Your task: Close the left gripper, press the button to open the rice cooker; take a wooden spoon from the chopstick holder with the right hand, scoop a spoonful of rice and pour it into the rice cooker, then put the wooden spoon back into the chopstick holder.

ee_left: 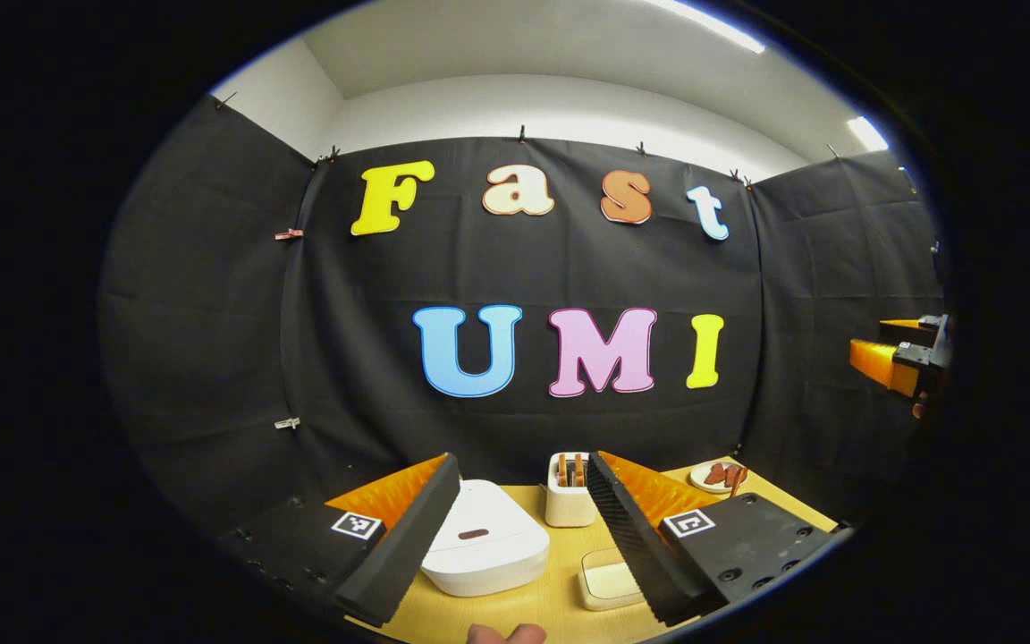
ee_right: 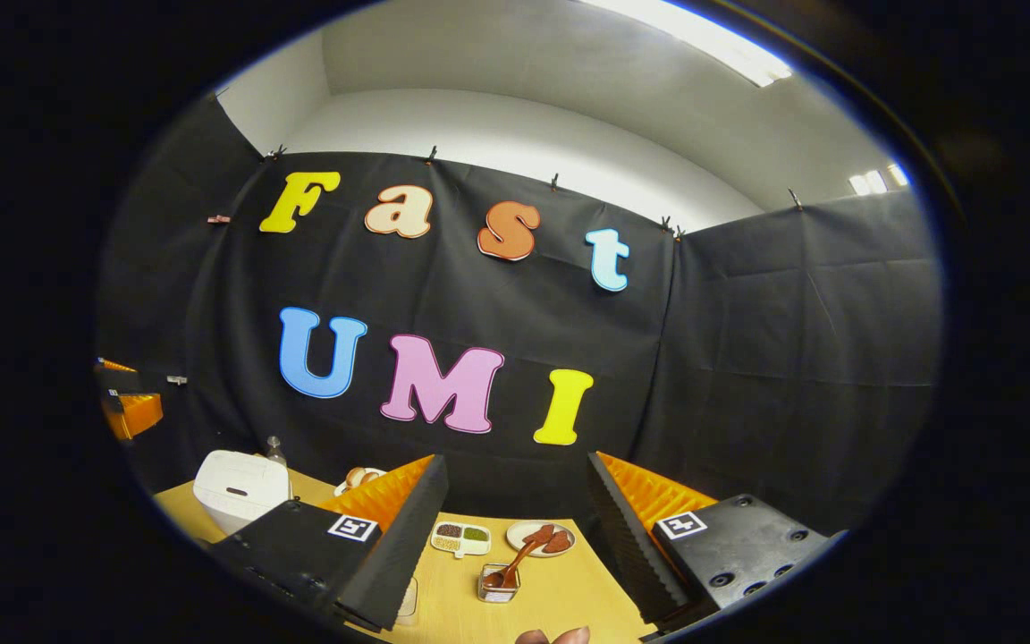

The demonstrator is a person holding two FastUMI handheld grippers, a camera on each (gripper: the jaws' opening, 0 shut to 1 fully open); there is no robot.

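While both tools hang above the table with nothing held, the first step looks not yet begun. The left gripper (ee_left: 515, 528) stands wide open with ridged inner faces, framing the white, smooth, rounded rice cooker (ee_left: 485, 547) with its lid down on the pale wooden table (ee_left: 560, 590); just behind it stands the white square chopstick holder (ee_left: 568, 501) with brown wooden handles poking up. The right gripper (ee_right: 515, 528) is equally spread, above a small clear glass cup (ee_right: 498, 583) with a brown wooden spoon (ee_right: 515, 565) leaning in it. Next, I judge, the left fingers must close, then press the dark oval button (ee_left: 473, 534).
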